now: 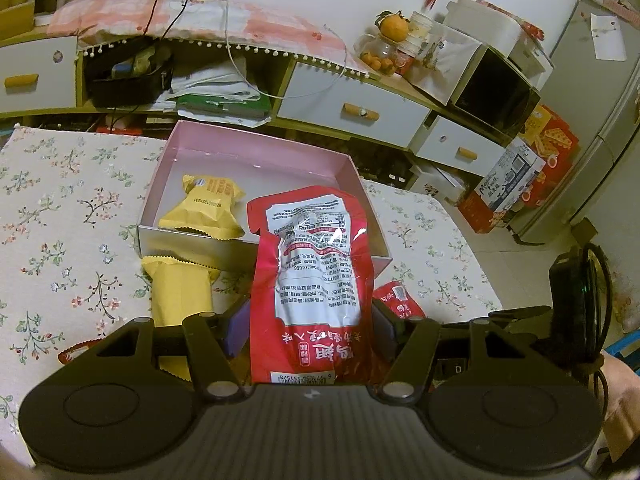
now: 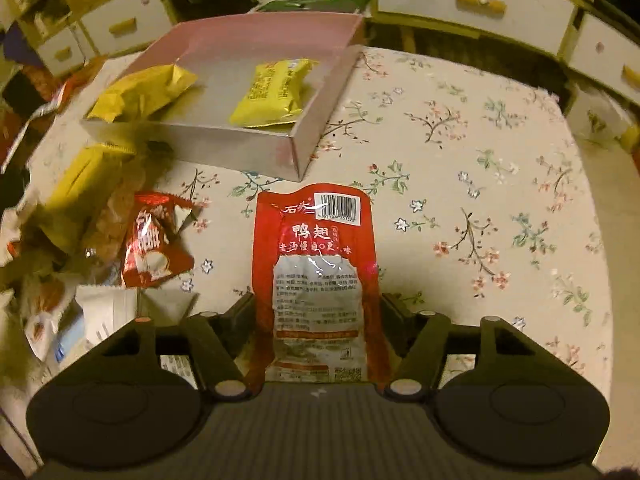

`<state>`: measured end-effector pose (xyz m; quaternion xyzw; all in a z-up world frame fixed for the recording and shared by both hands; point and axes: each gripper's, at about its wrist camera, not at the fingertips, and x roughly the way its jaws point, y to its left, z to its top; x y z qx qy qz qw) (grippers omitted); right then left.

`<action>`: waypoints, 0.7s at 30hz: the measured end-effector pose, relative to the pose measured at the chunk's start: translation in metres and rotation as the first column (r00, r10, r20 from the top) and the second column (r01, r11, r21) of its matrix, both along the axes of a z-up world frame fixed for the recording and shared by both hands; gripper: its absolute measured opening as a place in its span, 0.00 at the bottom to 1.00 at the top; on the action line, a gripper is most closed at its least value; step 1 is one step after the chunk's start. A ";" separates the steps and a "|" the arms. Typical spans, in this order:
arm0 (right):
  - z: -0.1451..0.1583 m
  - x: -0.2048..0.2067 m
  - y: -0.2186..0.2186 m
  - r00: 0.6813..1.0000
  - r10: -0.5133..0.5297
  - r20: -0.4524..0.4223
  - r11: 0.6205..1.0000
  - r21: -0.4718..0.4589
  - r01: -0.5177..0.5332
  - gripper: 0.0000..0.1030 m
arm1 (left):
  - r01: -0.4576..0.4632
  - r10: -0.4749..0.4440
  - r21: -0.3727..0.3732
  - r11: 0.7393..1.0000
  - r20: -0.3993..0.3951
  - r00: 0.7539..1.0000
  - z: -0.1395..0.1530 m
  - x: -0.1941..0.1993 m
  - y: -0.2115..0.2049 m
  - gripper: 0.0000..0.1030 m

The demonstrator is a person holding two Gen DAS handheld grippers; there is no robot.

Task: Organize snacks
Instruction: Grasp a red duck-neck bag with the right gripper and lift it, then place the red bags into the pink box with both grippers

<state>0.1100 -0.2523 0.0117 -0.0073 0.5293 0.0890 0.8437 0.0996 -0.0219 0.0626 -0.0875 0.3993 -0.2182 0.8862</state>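
Left gripper (image 1: 310, 320) clamped on a red snack pouch (image 1: 316, 276), raised near the pink box's (image 1: 256, 152) near-right wall. Right gripper (image 2: 316, 312) pinches another red pouch (image 2: 316, 264) w/ its far end over the floral surface (image 2: 460, 168); one yellow pack (image 2: 274, 94) inside box.

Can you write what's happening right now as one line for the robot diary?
left gripper: shut on red snack pouch | right gripper: shut on red duck-wing pouch | pink box: holds yellow snack pack

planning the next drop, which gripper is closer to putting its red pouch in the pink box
Left. The left gripper holds its red pouch with the tip already over the pink box front wall. The right gripper holds its pouch short of the box.
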 end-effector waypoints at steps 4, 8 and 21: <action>0.009 -0.004 0.001 1.000 -0.014 0.011 1.000 0.017 0.014 0.55 | -0.007 0.007 -0.009 1.000 0.006 1.000 0.002 0.001 0.005 0.65; 0.021 -0.005 -0.005 0.999 -0.036 0.030 0.998 0.058 0.034 0.55 | -0.017 0.017 -0.015 1.000 0.007 1.000 0.003 0.003 0.009 0.65; 0.065 0.011 -0.011 0.981 -0.123 0.152 0.963 0.256 0.081 0.55 | -0.063 0.064 -0.009 0.998 0.084 0.994 0.027 0.046 0.016 0.65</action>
